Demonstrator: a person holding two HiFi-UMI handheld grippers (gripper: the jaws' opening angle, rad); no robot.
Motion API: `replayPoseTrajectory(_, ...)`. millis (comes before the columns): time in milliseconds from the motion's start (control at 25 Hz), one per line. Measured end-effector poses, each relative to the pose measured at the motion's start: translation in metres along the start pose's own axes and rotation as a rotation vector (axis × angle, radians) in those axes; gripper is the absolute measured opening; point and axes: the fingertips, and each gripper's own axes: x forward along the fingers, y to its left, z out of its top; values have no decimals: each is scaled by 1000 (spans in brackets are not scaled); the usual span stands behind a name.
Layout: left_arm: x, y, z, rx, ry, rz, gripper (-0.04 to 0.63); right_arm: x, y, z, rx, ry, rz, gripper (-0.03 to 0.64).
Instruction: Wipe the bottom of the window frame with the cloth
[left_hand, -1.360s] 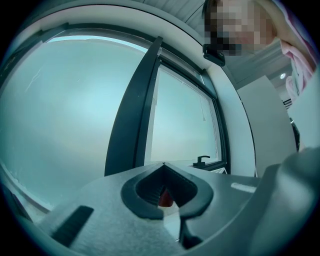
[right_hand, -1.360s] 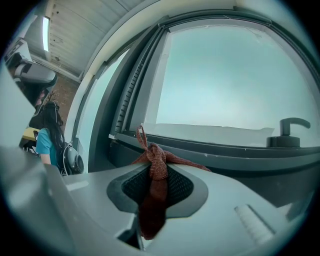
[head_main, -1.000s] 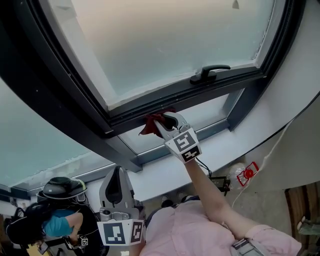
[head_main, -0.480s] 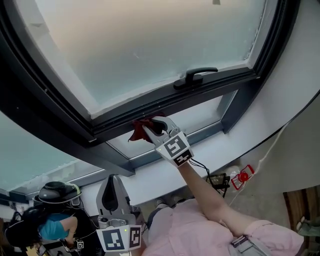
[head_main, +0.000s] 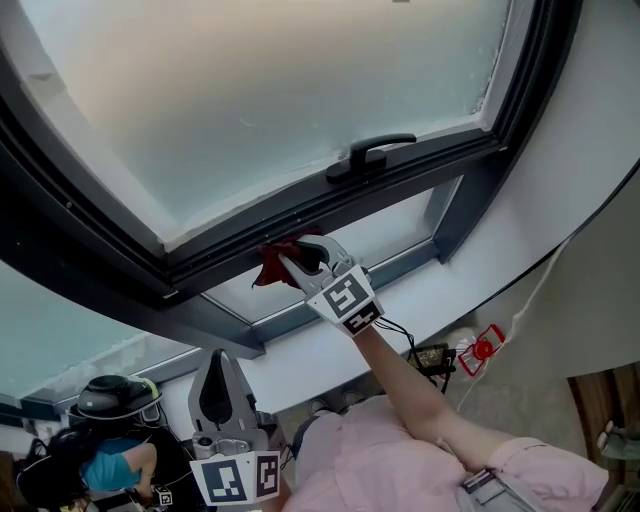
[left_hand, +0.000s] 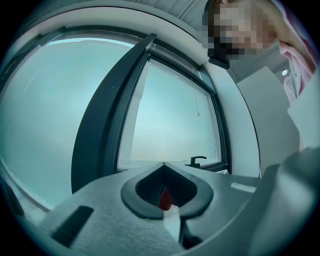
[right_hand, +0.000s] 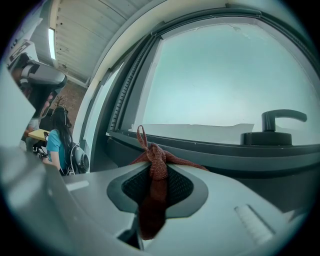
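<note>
- Nothing much has changed since a second ago: the left tongs (head_main: 218, 358) still hang low by the person's pink sleeve (head_main: 400, 455), and the right tongs (head_main: 300, 258) are still up at the window.
- The left tongs (left_hand: 164, 166) are closed tip to tip and grip nothing; a red sliver shows low in the gap, but I can't tell what it is.
- Off to the left, a bystander in a teal top (head_main: 105, 468) stands clear of the work.
- The right arm reaches up over the white sill (head_main: 420, 300) with nothing in its way.
- The right tongs (right_hand: 159, 175) are clamped on the red cloth (right_hand: 156, 155), which is pinched between the pads, its knotted end poking out past the tips.
- That cloth (head_main: 275, 262) presses against the dark bottom rail of the window frame (head_main: 225, 250).
- Further right along the rail is the black handle (head_main: 370, 155), with the frosted glass (head_main: 280, 100) beyond it.
</note>
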Motion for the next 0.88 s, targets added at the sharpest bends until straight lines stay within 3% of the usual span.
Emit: replayPoseTrajectory(880,1,-11,-1,4,-1,11,-6,-31,-51,-9,39,-2,-111,77)
